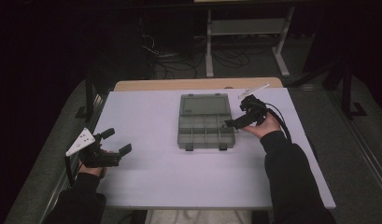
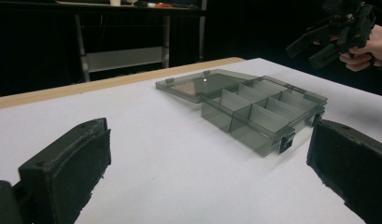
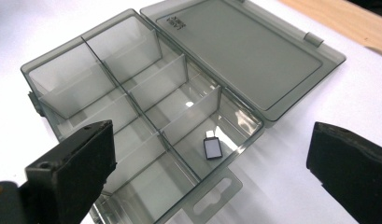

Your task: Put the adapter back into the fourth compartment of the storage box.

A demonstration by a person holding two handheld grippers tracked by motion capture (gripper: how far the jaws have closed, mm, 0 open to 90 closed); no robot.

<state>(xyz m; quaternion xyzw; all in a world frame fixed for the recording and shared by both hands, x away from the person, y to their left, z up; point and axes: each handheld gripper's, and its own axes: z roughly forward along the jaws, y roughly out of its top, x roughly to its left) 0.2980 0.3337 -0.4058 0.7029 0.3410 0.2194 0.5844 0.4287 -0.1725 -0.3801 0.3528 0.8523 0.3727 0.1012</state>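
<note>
Clear smoky-grey plastic compartment box [image 3: 146,107]: lid folded flat open, standing mid-way on the white desk [image 1: 156,177]. Small dark rectangular chip with a pale face [image 3: 212,149]: lying loose on the floor of an end compartment. Right tongs [image 1: 228,124]: spread wide, empty, above the box's right end. Left tongs [image 1: 119,140]: spread, empty, well apart at the desk's left edge.

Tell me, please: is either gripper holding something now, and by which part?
Nothing is held. The right gripper hangs open over the organizer box, where a small dark chip lies loose in a compartment. The left gripper is open too.
</note>
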